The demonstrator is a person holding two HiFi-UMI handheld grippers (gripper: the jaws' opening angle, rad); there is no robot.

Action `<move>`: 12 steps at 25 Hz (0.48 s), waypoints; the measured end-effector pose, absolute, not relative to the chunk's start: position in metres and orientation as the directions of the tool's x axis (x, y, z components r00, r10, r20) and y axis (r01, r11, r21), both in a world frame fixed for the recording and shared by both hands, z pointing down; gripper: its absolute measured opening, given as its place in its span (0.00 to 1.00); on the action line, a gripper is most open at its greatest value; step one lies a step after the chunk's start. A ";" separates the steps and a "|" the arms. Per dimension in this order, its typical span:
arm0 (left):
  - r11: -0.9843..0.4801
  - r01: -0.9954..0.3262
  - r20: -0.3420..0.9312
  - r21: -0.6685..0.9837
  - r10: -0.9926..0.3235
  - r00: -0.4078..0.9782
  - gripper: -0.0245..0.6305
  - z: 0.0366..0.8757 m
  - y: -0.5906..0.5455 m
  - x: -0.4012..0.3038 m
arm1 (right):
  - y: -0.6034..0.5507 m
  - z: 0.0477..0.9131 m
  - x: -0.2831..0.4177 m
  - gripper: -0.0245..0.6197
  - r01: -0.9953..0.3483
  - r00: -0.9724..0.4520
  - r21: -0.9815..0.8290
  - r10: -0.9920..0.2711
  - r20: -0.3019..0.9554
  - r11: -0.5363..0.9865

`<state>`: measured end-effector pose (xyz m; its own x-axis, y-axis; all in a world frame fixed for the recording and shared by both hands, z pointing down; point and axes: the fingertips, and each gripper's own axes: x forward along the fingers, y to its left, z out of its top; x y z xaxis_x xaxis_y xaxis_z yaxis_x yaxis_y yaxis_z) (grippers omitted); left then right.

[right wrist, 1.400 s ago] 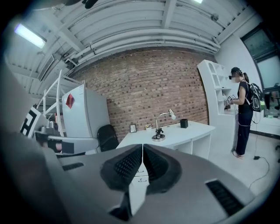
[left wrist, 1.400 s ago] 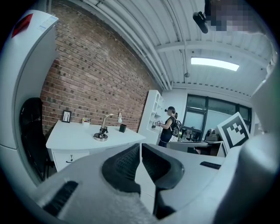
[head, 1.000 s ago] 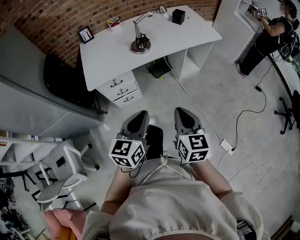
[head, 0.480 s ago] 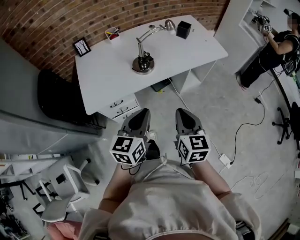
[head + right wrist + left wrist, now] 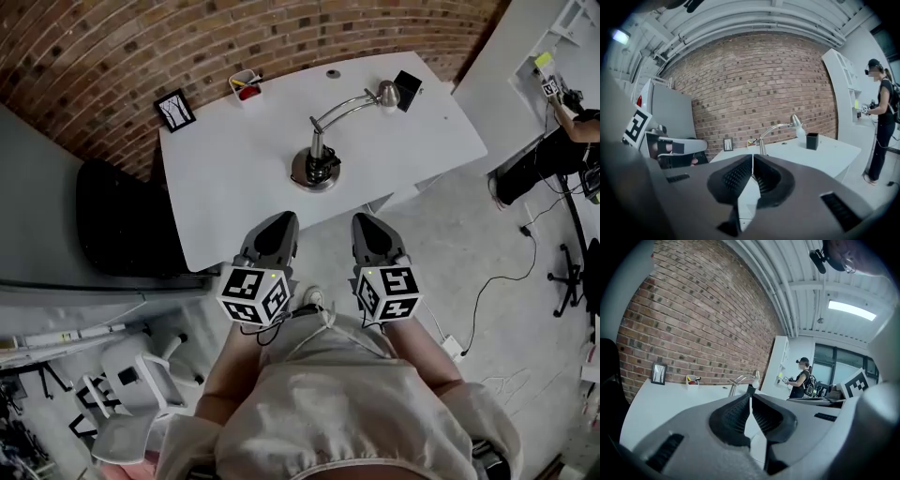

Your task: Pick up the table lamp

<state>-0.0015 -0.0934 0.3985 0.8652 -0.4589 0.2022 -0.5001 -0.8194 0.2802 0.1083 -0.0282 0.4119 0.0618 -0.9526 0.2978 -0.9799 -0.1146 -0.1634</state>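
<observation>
The table lamp (image 5: 315, 169) is silver, with a round base and a curved arm ending in a small head (image 5: 387, 93). It stands upright near the middle of the white desk (image 5: 225, 178). Both grippers hover just short of the desk's near edge, apart from the lamp. My left gripper (image 5: 280, 219) is shut and empty, and so is my right gripper (image 5: 364, 221). In the left gripper view the lamp (image 5: 740, 379) shows small beyond the left gripper's (image 5: 750, 397) closed tips. In the right gripper view the lamp (image 5: 774, 129) rises above the right gripper's (image 5: 753, 156) closed tips.
On the desk's far side stand a picture frame (image 5: 175, 110), a pen holder (image 5: 246, 84) and a black cube (image 5: 408, 89). A black seat (image 5: 122, 225) sits left of the desk, a white chair (image 5: 122, 422) at lower left. Cables (image 5: 497, 272) lie on the floor; a person (image 5: 553, 150) stands at right.
Both grippers, still shut and side by side, have come forward to the desk. The desk and lamp now lie much closer and lower in the head view.
</observation>
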 end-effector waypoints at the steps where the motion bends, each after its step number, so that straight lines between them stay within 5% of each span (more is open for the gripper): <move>1: -0.814 -0.508 0.203 0.283 -0.467 0.861 0.08 0.399 -0.104 -0.002 | -0.039 0.412 0.109 0.08 -0.981 0.055 -0.162 -0.952 0.301 -0.108; 12: -0.706 -0.619 0.264 0.344 -0.560 0.785 0.08 0.432 -0.169 0.005 | -0.122 0.434 0.130 0.08 -0.985 -0.059 -0.171 -0.933 0.354 -0.003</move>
